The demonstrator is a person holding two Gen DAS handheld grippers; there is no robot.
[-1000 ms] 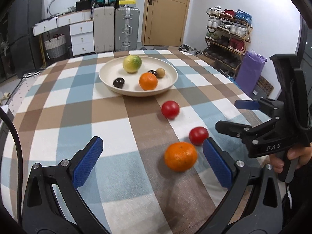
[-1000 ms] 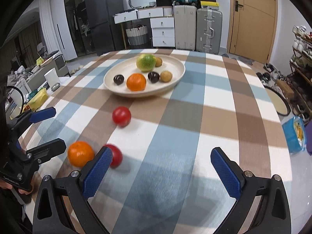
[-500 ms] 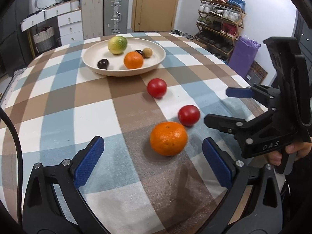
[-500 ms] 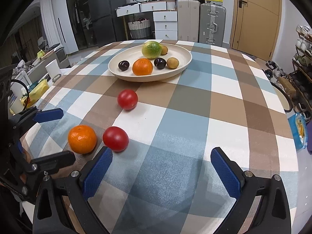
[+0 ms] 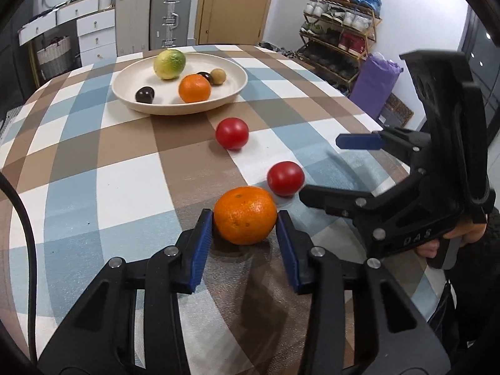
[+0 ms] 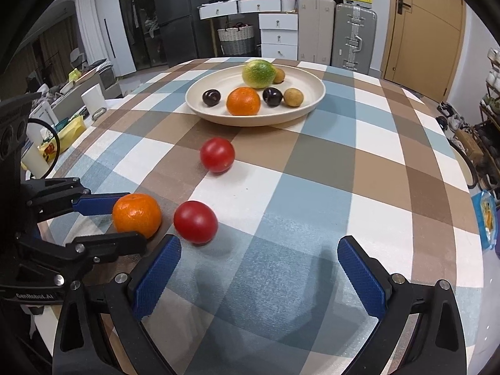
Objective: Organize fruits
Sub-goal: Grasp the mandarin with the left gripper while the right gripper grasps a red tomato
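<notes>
Left wrist view: left tongs [image 5: 245,223], jaws just closing, now pinch the orange [image 5: 245,215] at its widest girth on the counter [image 5: 125,172]; likely light, firm, roll-prone; right tongs [image 6: 259,268] gape empty.

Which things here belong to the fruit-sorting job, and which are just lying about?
Belong to the job:
- orange between the left gripper pads, which have just been closing on it
- two tomatoes
- plate of fruit
- right gripper, open

Just lying about:
- suitcases
- shoe rack
- white cup
</notes>
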